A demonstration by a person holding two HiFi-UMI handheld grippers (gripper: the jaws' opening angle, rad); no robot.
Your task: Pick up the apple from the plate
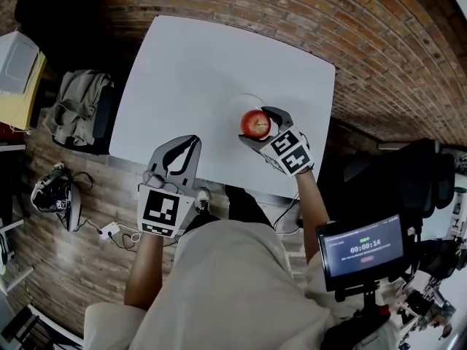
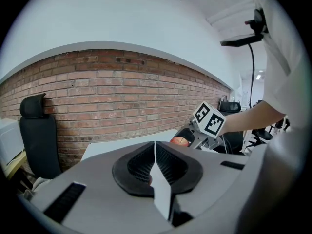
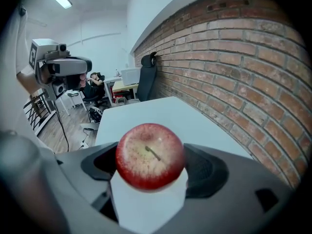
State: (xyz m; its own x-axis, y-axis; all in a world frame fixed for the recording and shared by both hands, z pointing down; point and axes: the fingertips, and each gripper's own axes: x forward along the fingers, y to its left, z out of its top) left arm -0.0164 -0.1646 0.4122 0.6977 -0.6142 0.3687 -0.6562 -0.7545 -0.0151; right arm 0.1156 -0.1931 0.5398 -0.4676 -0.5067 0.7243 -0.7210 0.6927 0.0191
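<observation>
1. Head view — the right gripper (image 1: 257,128) clasps the round red apple (image 1: 255,124) over the pale round plate (image 1: 239,105).
2. Left gripper view — the left gripper (image 2: 155,152) has its fingers pressed together, empty.
3. Right gripper view — the fingers squeeze the apple's sides; best to raise it steadily, grip unchanged.

Apple (image 3: 150,156), between the fingers (image 3: 253,184) of the right gripper (image 1: 257,126): glossy red skin, pale speckling.
Right gripper: matt grey plastic; pads (image 3: 208,170) black, ribbed, rubbery-looking.
Left gripper (image 2: 155,147): same matt grey plastic, black ribbed pads.
Table (image 1: 197,71), beneath the fingers: white, smooth, matt.
Wall (image 3: 253,62), beyond the fingertips: rough red brick.
Floor (image 1: 73,261): wood planks.
</observation>
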